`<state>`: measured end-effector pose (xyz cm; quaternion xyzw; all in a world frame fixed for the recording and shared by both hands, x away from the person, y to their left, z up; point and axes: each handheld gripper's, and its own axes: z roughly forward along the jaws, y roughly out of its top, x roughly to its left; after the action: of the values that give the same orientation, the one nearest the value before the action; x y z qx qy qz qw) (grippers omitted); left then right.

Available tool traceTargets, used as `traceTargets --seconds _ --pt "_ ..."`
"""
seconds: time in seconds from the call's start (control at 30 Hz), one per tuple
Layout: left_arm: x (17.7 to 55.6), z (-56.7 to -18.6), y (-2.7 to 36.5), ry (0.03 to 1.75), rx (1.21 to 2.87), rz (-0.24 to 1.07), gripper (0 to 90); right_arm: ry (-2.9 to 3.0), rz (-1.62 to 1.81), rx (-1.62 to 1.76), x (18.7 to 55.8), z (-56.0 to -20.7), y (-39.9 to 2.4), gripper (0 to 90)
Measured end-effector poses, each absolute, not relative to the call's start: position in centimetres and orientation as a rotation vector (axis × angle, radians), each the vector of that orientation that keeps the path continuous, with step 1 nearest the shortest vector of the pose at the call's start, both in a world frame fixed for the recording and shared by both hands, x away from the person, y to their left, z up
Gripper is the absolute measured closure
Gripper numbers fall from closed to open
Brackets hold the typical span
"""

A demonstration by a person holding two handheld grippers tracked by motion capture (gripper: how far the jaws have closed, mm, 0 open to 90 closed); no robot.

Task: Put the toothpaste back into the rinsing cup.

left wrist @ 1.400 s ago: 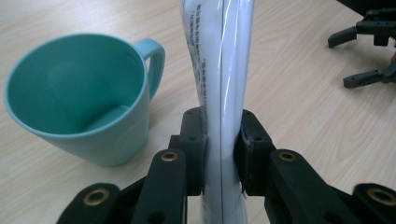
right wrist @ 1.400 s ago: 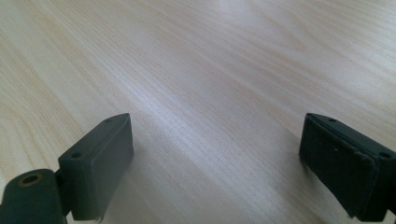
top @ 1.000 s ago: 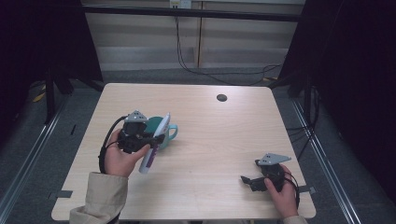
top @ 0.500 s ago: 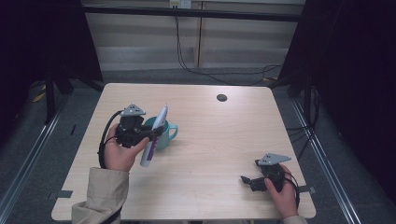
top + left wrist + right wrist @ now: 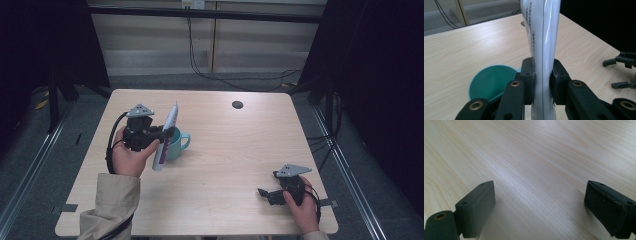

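Your left gripper [image 5: 543, 85] pinches a white tube [image 5: 544, 45] upright above the empty teal mug [image 5: 175, 142]. Your right gripper [image 5: 539, 207] rests wide open, holding nothing, on the desk [image 5: 240, 150].

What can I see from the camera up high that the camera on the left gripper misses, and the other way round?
The high view takes in the whole table, both hands, and the mug's handle. The left gripper view gives the close-up: its pads squeezing the white tube, small print on the tube, and the mug's green inside. Both show tube, mug, tabletop and the right gripper.
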<state>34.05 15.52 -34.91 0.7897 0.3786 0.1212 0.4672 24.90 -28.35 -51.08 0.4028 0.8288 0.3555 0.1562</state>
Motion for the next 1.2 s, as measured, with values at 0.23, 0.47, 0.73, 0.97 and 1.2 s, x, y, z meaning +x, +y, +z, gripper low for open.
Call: traceTargets --seconds 0.23,0.47,0.73,0.97,1.2 --pt "34.5 -34.7 15.4 0.946 1.888 0.312 75.7 2.373 1.018 1.153 24.9 -51.1 -28.3 9.4" --pt "35.0 -34.5 15.4 0.955 1.869 0.333 75.6 2.373 1.018 1.153 24.9 -51.1 -28.4 9.4" --pt "35.6 -34.5 15.5 0.974 1.835 0.349 75.7 2.373 1.018 1.153 24.9 -51.1 -28.3 9.4" --pt "36.3 -34.4 15.5 0.980 1.815 0.352 75.6 2.372 1.018 1.154 24.9 -51.1 -28.3 9.4" --pt "36.8 -34.3 15.4 0.989 1.804 0.376 75.6 2.373 1.018 1.153 24.9 -51.1 -28.3 9.5"
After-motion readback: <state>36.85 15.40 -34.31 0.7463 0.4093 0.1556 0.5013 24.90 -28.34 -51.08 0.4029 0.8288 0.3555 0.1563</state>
